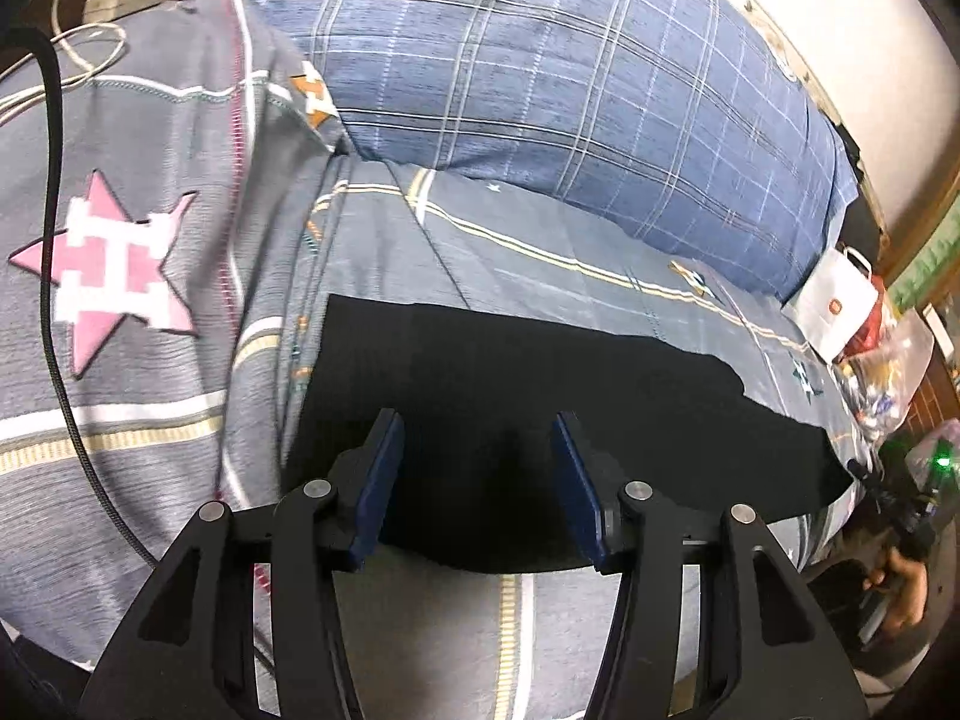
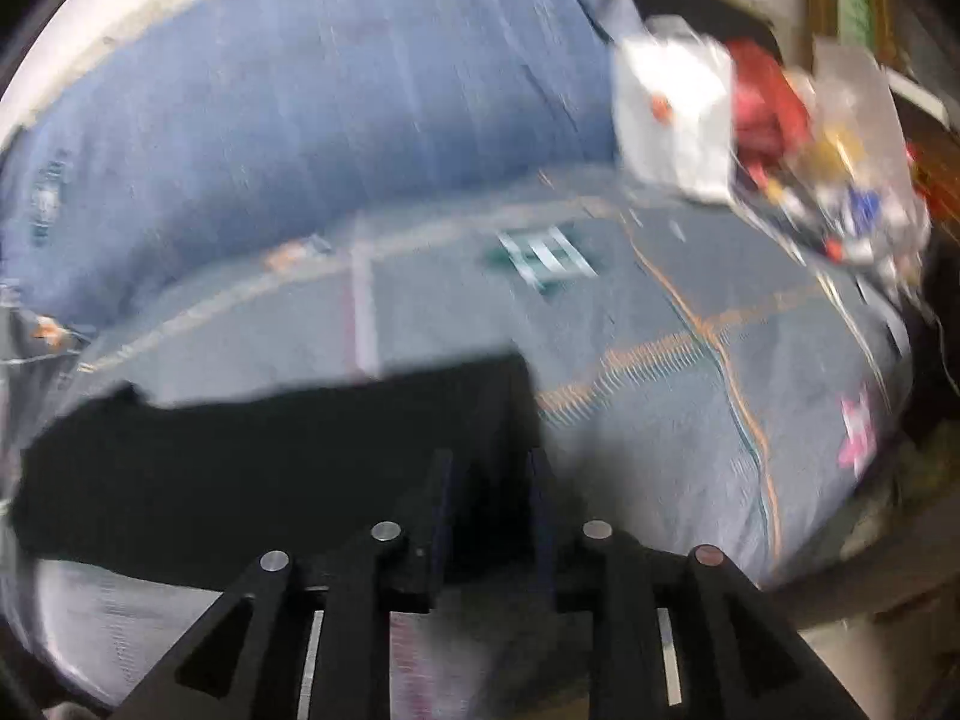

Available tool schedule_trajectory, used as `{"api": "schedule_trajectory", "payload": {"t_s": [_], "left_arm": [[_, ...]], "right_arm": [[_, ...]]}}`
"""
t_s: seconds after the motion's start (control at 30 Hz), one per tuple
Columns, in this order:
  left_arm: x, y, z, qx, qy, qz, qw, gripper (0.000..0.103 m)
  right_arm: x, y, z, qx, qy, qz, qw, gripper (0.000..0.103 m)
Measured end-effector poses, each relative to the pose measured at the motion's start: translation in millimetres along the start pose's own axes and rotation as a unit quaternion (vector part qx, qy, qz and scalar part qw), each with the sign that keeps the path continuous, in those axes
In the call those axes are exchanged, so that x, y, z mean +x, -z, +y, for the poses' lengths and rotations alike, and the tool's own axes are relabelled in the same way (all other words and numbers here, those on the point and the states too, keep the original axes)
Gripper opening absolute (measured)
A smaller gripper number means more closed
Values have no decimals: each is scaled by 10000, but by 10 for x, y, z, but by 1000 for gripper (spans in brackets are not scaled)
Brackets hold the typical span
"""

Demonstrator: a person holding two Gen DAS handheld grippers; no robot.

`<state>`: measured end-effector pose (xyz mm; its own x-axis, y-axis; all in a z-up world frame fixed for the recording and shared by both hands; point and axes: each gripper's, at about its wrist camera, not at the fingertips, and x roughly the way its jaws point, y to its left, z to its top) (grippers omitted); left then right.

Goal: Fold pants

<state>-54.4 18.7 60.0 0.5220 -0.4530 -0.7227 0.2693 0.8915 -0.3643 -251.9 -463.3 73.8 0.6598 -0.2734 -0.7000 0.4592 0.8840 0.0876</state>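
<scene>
black pants (image 1: 540, 420), one pair, flat on bedsheet (image 1: 540, 252); left gripper (image 1: 477, 456) and right gripper (image 2: 489, 492) both spread, empty.

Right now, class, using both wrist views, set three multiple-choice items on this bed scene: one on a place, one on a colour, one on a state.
1. Where do the pants lie?
A. on the grey bedsheet
B. on top of the blue plaid quilt
C. inside the white paper bag

2. What colour is the big star patch?
A. green
B. pink
C. yellow

3. How do the left gripper fingers stand?
A. shut on the pants
B. shut on a cable
C. open, apart

Answers: 1 A, the black cloth lies flat on the sheet, in front of the quilt. 2 B, pink with white blocks. 3 C, a wide gap shows between the blue pads.
</scene>
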Motion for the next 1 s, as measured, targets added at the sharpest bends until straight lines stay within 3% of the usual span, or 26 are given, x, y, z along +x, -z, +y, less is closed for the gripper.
{"api": "schedule_trajectory", "payload": {"t_s": [0.07, 0.1, 0.17, 0.27, 0.4, 0.47, 0.5, 0.53, 0.57, 0.6, 0.77, 0.87, 1.0], "left_arm": [[-7, 17, -13, 57, -36, -18, 10000, 51], [1, 34, -29, 101, -59, -26, 9999, 51], [51, 79, -62, 163, -82, 18, 9998, 51], [136, 122, -101, 232, -118, 96, 9996, 51], [194, 161, -127, 380, -280, 68, 9989, 51], [233, 172, -113, 398, -333, 70, 9986, 51], [258, 177, -98, 386, -340, 89, 9986, 51], [283, 182, -83, 376, -353, 117, 9986, 51], [312, 195, -69, 393, -392, 145, 9984, 51], [326, 204, -68, 437, -429, 138, 9980, 51], [390, 249, -74, 534, -539, -3, 9971, 57], [396, 257, -108, 559, -595, -27, 9967, 60], [295, 226, -134, 500, -621, -57, 9968, 60]], "right_arm": [[-71, -59, 257, -192, -765, -110, 9968, 28], [-64, -89, 478, -354, -1365, -58, 9900, 28], [0, -124, 841, -549, -2056, -6, 9771, 28], [245, -171, 1444, -997, -2559, 206, 9613, 28], [620, -247, 2005, -1434, -2435, 350, 9586, 30], [862, -269, 2172, -1526, -2106, 613, 9636, 31], [972, -269, 2232, -1534, -2171, 764, 9610, 31], [1043, -277, 2280, -1535, -2374, 817, 9557, 23], [1073, -295, 2257, -1593, -2285, 799, 9571, 11], [1061, -300, 2260, -1669, -2208, 750, 9580, 10], [1130, -324, 2313, -1890, -1856, 436, 9633, 10], [1205, -302, 2285, -1789, -1892, 486, 9643, 10], [979, -390, 2194, -1432, -2068, 398, 9670, 11]]}}
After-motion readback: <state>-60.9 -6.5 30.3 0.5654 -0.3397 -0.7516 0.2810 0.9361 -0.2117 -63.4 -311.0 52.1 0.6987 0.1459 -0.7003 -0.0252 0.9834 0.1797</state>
